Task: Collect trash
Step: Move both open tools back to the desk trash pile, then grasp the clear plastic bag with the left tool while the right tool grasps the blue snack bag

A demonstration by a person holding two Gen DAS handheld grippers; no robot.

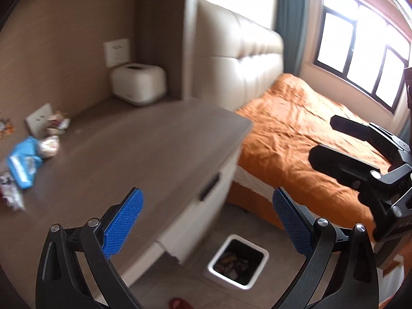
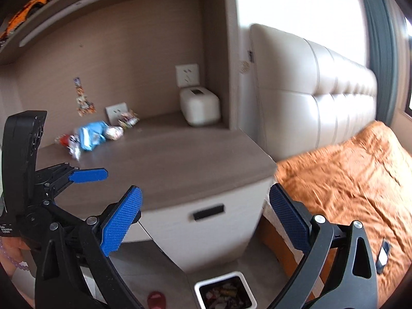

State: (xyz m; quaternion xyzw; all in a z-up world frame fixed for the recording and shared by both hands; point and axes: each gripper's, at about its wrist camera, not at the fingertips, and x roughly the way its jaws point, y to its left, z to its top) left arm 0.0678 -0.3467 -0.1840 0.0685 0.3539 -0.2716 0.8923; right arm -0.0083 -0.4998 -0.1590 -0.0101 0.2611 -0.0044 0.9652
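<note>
Between pickups: my left gripper (image 1: 207,221) and right gripper (image 2: 204,221) hang released and empty above the bin (image 2: 199,287); next, I reach for the far wrappers (image 2: 90,135) on the desk (image 2: 180,164).

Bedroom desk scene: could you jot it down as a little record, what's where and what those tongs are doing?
desk: brown top, wrappers left to clear
wrappers: heap near the back wall, blue one largest
bin: white, on the floor below the desk, already holding trash
left tongs: open, empty
right tongs: open, empty
bed: orange cover, right of the desk
</note>
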